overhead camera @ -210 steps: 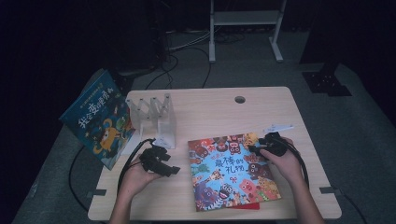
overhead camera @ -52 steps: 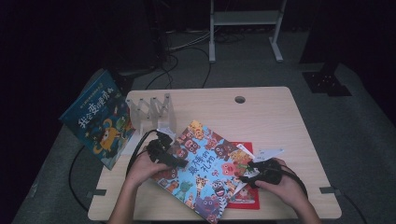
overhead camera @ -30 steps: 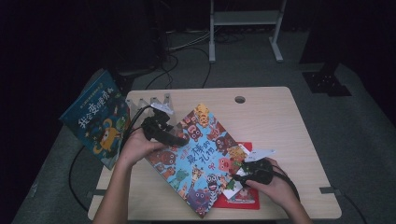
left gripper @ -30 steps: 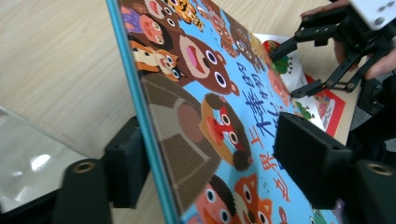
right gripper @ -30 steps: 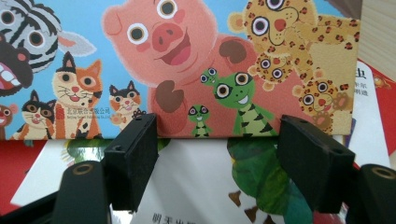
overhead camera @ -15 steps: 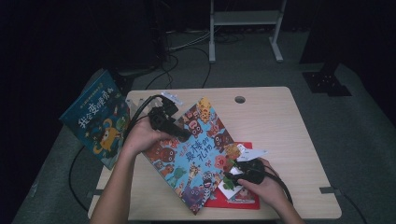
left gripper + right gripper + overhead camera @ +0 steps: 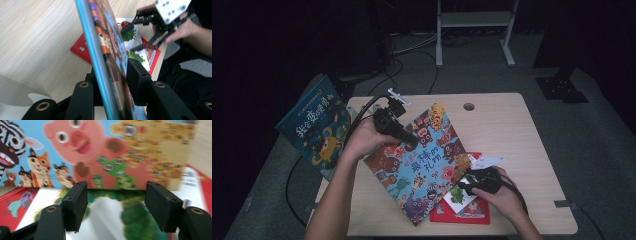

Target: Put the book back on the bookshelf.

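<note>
Gripping the upper left edge of the animal picture book (image 7: pixel 424 162), left gripper (image 7: pixel 404 142) had just been closing, jaws pinched on the cover, as seen edge-on in the left gripper view (image 7: pixel 110 82), tilting the book up off the table (image 7: pixel 507 125). Hovering at the book's lower right corner, right gripper (image 7: pixel 464 186) had just been closing too, jaws apart in its own view over a white and green booklet (image 7: pixel 110 220) atop a red book (image 7: pixel 462 210), seemingly without pressing on anything, though blurred. Leaning at the table's left: a blue book (image 7: pixel 314 127).
</note>
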Demonstrator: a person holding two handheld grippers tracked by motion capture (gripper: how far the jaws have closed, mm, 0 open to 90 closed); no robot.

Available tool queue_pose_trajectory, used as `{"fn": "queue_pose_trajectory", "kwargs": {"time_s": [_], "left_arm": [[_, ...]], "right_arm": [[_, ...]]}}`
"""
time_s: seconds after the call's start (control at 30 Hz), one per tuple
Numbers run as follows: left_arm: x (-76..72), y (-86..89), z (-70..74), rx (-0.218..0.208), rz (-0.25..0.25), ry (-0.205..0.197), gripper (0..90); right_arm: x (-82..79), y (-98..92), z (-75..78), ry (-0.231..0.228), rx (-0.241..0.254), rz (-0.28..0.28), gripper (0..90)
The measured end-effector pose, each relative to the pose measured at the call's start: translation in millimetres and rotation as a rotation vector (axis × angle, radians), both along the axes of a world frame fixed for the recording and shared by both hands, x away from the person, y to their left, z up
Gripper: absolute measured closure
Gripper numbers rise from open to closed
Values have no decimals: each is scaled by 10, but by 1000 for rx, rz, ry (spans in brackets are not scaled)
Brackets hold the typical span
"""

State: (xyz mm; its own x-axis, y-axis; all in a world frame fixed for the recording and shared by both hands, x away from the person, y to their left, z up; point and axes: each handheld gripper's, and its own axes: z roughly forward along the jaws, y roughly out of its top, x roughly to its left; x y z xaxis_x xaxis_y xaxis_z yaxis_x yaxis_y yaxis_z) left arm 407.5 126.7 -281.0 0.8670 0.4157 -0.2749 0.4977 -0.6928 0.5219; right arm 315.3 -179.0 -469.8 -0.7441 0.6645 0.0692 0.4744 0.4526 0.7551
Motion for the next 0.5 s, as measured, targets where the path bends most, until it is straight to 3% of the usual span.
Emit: {"fn": "queue_pose_trajectory", "kwargs": {"time_s": [0.17,0.33,0.43,0.5], "left_arm": [[-39,-33,130,-1,-24,-5,745],[-91,-76,231,-12,-56,-4,794],[-132,-98,268,7,-41,-24,803],[-176,-117,327,42,-31,-53,803]], "right_arm": [[83,-267,44,-5,33,-76,342],[206,-651,100,-45,54,-184,342],[251,-777,103,-66,36,-230,342],[317,-929,93,-72,42,-280,342]]}}
